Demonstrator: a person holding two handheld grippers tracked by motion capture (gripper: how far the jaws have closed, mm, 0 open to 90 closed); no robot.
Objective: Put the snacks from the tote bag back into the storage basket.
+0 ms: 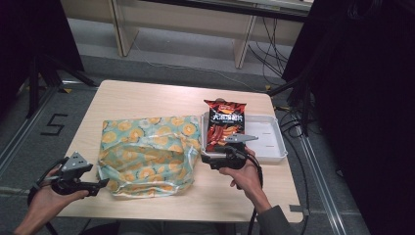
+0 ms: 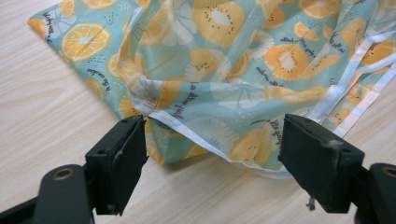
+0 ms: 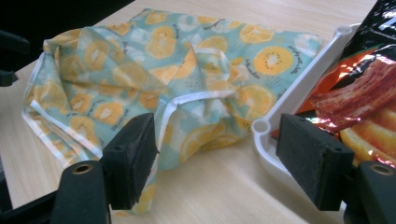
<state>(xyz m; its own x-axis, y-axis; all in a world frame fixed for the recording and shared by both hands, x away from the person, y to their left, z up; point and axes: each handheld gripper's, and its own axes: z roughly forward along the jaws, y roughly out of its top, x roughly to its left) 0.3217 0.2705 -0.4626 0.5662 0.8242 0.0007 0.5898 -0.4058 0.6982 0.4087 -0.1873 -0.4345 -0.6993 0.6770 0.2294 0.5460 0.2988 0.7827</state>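
Desk: pale wood-grain top, carrying everything in play, with bare board lying along the near edge.

Bag: large thin teal plastic bag printed with orange slices and edged in white, lying slumped and creased at mid-desk between the two grippers; mouth hem facing the near side, probably left that way so either hem edge can be pinched and the bag opened.

Tray: shallow white plastic rectangle sitting at the right of the desk, just beside the bag, serving as a holding place for the snack.

Snack packet: glossy red and black foil crisp packet, resting in the tray's left half with its top leaning past the far rim; waiting close to the bag, likely for loading.

Left hand-held gripper: black, two-jawed, resting low at the bag's near left corner; jaws standing wide apart, gripping nothing, with the white hem lying between and just ahead of them; seemingly lined up for a pinch on that edge.

Right hand-held gripper: hovering at the tray's near left corner, between bag and packet; jaws spread wide, holding nothing, pads clear of cloth and tray; seemingly placed for reaching either one.
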